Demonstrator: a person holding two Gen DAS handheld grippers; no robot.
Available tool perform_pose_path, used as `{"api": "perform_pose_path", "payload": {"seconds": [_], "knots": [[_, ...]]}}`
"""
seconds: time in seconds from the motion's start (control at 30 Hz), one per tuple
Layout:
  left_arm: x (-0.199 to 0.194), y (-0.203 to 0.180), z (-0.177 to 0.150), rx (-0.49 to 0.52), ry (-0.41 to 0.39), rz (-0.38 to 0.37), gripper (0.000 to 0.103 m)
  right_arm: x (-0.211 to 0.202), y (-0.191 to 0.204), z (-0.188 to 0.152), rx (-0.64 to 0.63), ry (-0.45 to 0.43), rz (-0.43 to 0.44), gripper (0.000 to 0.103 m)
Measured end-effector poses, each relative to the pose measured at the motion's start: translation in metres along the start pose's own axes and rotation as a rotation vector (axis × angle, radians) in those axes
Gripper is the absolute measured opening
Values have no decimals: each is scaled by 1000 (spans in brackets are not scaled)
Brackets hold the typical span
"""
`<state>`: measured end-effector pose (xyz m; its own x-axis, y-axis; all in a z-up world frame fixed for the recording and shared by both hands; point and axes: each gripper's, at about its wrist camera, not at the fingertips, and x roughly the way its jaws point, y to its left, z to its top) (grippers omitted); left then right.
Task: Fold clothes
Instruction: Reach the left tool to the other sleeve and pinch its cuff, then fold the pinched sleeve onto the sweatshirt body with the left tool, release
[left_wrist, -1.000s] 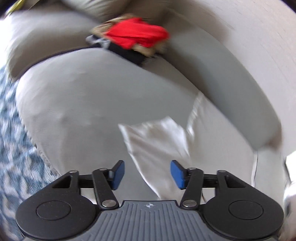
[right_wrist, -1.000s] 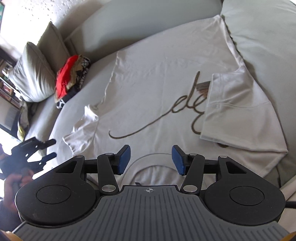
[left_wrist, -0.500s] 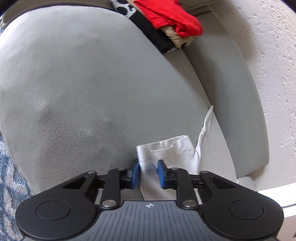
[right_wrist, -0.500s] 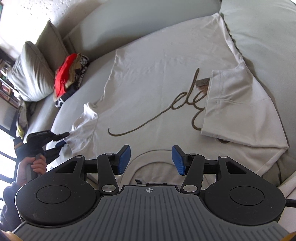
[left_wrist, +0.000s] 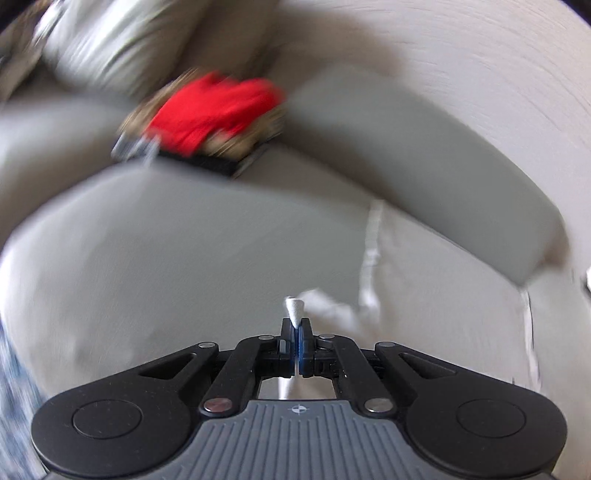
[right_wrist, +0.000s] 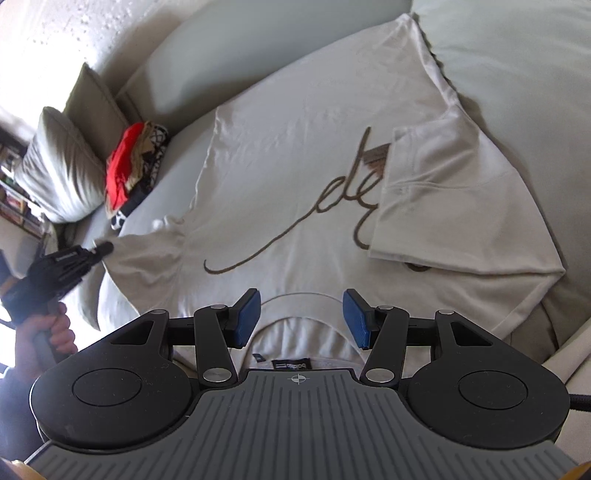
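- White T-shirt: lies spread face-up on the grey sofa, its brown script print showing and its collar nearest the right wrist camera.
- Sleeve on the picture's right: already turned inward over the chest, covering the end of the print; this first fold appears done.
- Sleeve on the picture's left: not yet folded; it is drawn out to the side, away from the shirt's body.
- Left gripper: its jaws have just been closing and now stand pressed together on the tip of that sleeve, a small peak of white cloth standing up between the pads. In the right wrist view the same gripper is seen at the sleeve's end, carried by a hand.
- Right gripper: jaws spread, with nothing between the pads; it hovers above the collar, and whether it touches the cloth cannot be told.
- Pile of other clothes, red on top: rests against a cushion at the far end of the sofa, well apart from the shirt.
- Progress, as a judgement: early to middle. Remaining steps are likely the inward fold of the held sleeve, then the folding of the body lengthwise.
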<state>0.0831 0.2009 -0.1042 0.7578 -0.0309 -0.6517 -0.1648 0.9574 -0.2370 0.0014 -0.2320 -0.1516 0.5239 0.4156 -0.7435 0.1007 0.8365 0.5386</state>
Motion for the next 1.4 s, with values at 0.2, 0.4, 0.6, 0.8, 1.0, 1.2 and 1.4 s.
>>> {"api": "perform_pose_path", "payload": {"seconds": [0.2,0.4,0.6,0.8,1.0,1.2,1.4], "knots": [[-27,-114,-57,425,-24,-144,0,-2,-14,1,47,3,27,56],[-14,-157,-122,559,217,-71,39,-11,-19,0,41,6,55,56],[-48,-71,-83,121,191,-84,59,-20,-33,2,86,-19,65,56],[-23,4,-65,-138,303,-12,49,-25,-42,3,122,-39,64,56],[5,11,-67,-176,406,-81,36,-26,-43,2,121,-40,55,56],[6,9,-74,-217,410,-138,2,-24,-46,1,118,-33,45,56],[4,13,-75,-182,391,-58,6,-22,-52,-2,120,-14,25,56]]}}
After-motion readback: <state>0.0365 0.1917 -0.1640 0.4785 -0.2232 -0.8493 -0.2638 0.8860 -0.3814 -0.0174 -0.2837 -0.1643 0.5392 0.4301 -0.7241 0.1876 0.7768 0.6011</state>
